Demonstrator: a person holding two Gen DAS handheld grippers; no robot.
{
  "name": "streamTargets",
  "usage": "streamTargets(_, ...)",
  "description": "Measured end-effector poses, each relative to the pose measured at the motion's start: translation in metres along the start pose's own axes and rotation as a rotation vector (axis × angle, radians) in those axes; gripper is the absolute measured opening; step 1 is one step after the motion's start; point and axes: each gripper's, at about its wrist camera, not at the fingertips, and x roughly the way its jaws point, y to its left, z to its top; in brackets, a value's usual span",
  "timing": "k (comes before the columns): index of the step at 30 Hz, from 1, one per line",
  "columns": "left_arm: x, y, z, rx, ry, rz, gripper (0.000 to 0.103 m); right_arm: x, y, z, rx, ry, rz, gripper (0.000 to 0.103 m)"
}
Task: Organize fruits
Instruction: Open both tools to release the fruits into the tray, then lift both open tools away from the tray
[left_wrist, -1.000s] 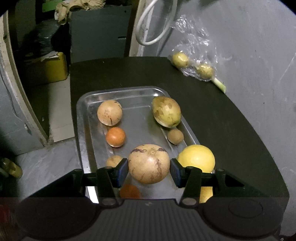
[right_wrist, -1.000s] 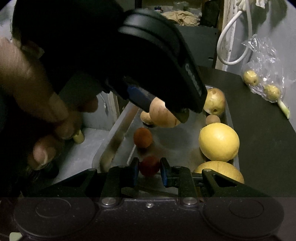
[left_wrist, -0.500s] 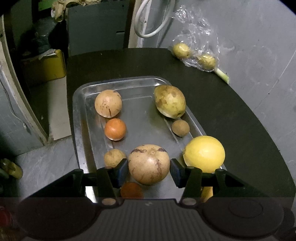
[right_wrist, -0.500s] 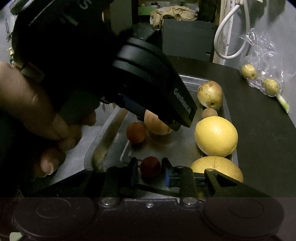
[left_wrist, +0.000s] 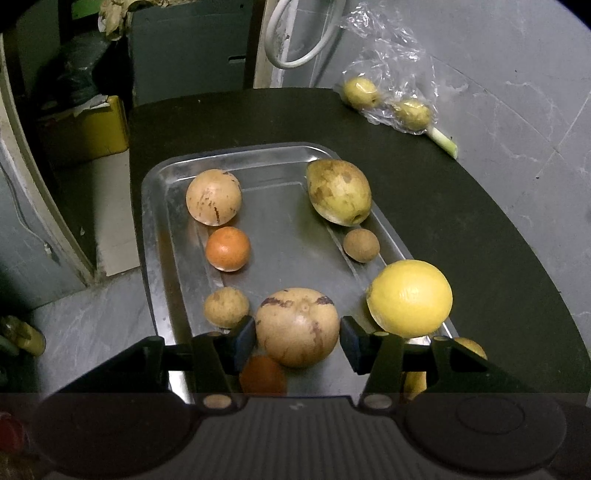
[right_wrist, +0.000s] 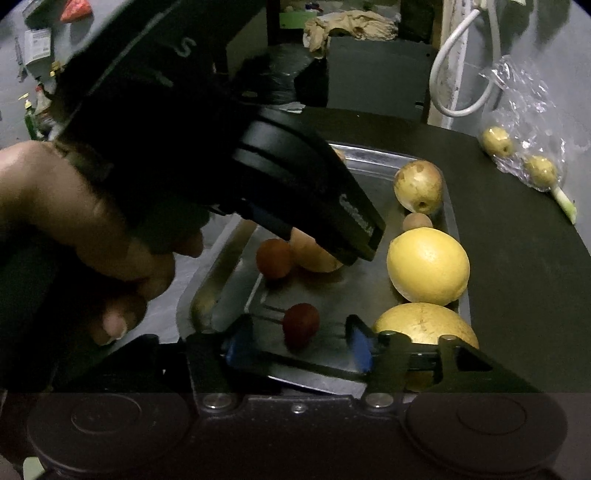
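My left view lays the whole metal tray (left_wrist: 155, 236) open on the dark tabletop (left_wrist: 461, 221); my right view loses much of it behind my left hand (right_wrist: 92, 229) and its tool. The orange fruit (left_wrist: 262, 374) under my left fingers (left_wrist: 243, 339) is half hidden. Those fingers pinch the tan speckled fruit (left_wrist: 297, 326) just above the tray. My right fingers (right_wrist: 356, 345) stand spread — the small red fruit (right_wrist: 300, 322) lies between them on the tray, untouched, beside the big yellow fruit (right_wrist: 428, 266).
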Motion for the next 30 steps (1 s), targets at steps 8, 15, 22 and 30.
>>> streamTargets(8, -0.012, 0.002, -0.003, -0.021, -0.02, -0.016, 0.069, -0.016, 0.008, -0.002, -0.048, -0.014, 0.004, 0.072)
streamTargets(15, -0.035, 0.007, -0.006, -0.06, -0.065, -0.025, 0.082, -0.034, 0.013, -0.005, -0.079, -0.039, -0.003, 0.08)
streamTargets(22, -0.063, 0.018, -0.014, -0.135, -0.122, -0.012, 0.093, -0.049, 0.015, -0.005, -0.091, -0.06, -0.016, 0.087)
streamTargets(30, -0.09, 0.031, -0.033, -0.217, -0.162, 0.013, 0.099, -0.064, 0.02, -0.009, -0.086, -0.083, -0.035, 0.092)
